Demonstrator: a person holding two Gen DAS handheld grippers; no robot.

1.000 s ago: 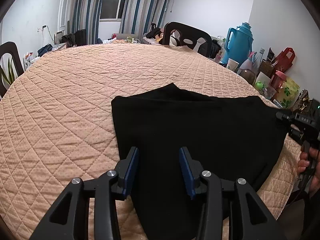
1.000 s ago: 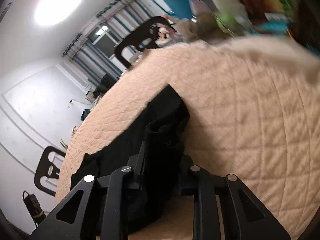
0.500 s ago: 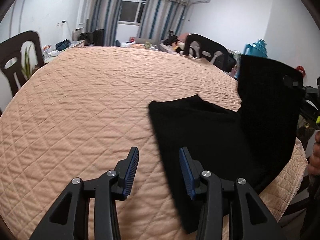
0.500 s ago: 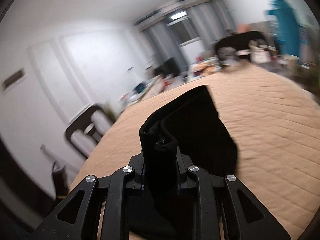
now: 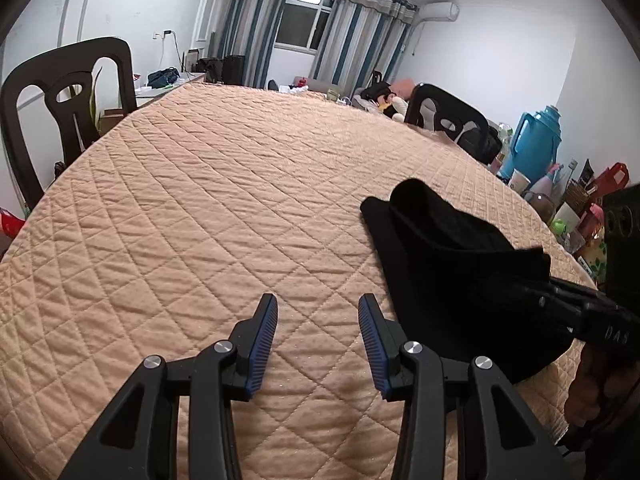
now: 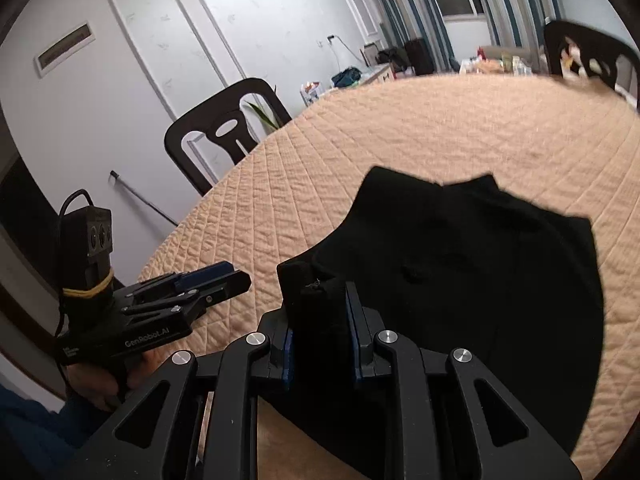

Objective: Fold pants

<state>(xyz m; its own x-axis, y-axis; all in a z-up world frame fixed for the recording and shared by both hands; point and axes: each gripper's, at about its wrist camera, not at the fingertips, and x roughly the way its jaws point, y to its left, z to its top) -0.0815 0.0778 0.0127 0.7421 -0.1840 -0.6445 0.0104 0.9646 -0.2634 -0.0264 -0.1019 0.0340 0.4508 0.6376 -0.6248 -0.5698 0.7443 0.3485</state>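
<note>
Pants (image 6: 460,264) on quilted table (image 6: 440,128)

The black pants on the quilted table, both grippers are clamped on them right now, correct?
Not both. The right gripper is clamped on a bunched edge of the black pants, as the right wrist view shows; the left gripper is open over the bare quilted table.

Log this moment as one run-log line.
task: fold pants | right gripper: shut on black pants, edge pinched | left gripper: open, empty, over quilted table cover

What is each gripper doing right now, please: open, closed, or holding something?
Left gripper: open, nothing between its pads, over the quilted table cover.
Right gripper: closed on a bunched fold of the black pants.
</note>
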